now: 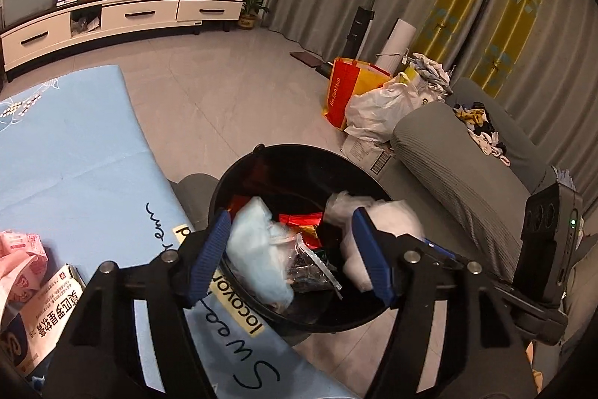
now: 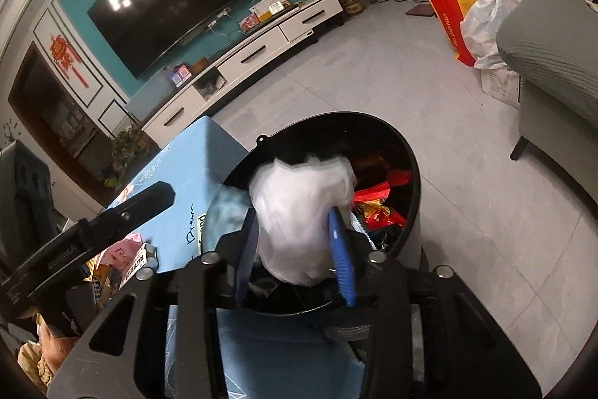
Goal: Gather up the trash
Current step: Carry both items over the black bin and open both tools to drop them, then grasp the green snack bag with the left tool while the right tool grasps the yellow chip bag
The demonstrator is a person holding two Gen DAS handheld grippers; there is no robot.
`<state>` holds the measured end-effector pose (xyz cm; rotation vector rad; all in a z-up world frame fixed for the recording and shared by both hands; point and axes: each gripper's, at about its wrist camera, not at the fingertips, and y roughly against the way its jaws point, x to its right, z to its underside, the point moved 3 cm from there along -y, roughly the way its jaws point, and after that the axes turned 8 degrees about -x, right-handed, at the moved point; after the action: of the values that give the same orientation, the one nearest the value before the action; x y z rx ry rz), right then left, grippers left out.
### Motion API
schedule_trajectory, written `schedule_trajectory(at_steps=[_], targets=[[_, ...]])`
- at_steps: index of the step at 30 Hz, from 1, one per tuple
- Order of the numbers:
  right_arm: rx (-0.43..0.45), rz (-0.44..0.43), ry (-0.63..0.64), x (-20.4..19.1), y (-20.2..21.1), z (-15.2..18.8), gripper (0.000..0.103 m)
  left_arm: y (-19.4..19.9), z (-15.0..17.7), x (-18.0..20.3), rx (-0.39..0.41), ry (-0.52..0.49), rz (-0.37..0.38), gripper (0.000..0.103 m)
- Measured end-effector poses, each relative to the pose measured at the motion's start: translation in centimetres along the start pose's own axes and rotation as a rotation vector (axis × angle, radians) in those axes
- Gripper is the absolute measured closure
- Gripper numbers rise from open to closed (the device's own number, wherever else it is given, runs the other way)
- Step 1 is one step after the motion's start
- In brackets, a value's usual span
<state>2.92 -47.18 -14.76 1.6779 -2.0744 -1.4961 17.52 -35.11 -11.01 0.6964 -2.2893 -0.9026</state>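
Note:
A black round trash bin (image 1: 261, 159) stands beside the blue-covered table (image 1: 74, 156); it also shows in the right wrist view (image 2: 373, 122). It holds red wrappers (image 1: 301, 220), a clear packet and a pale blue crumpled bag (image 1: 258, 249). My left gripper (image 1: 291, 253) is open above the bin with nothing between its blue pads. My right gripper (image 2: 295, 251) is shut on a crumpled white plastic bag (image 2: 299, 212) and holds it over the bin; the bag also shows in the left wrist view (image 1: 388, 223).
On the table lie a pink packet (image 1: 22, 257) and a white box (image 1: 48, 316). A grey sofa (image 1: 459, 167) stands right of the bin, with orange and white bags (image 1: 373, 103) beyond it. A TV cabinet (image 1: 123, 17) lines the far wall.

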Motion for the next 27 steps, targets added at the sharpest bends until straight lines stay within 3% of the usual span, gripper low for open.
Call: schedule_trajectory(at_steps=[6,11,17,22,27], targets=[[0.011,-0.006,-0.017,-0.1,1.2,0.4,0.057,2.1,1.0,-0.4,0.019,0.012,-0.007,0.015],[0.001,-0.007,-0.006,-1.1,2.7,1.9,0.043,5.5,3.1,-1.1,0.024,0.033,-0.035,0.003],[-0.055,-0.016,0.020,-3.1,3.4,3.9,0.026,10.9,7.1,-3.4,0.017,0.117,-0.028,0.003],[-0.106,-0.081,0.065,-6.9,3.5,6.0,0.024,15.1,10.9,-6.9,0.019,0.220,-0.052,0.003],[-0.159,-0.129,0.136,-11.3,2.8,7.6,0.024,19.1,14.8,-11.7,0.017,0.339,-0.130,0.003]])
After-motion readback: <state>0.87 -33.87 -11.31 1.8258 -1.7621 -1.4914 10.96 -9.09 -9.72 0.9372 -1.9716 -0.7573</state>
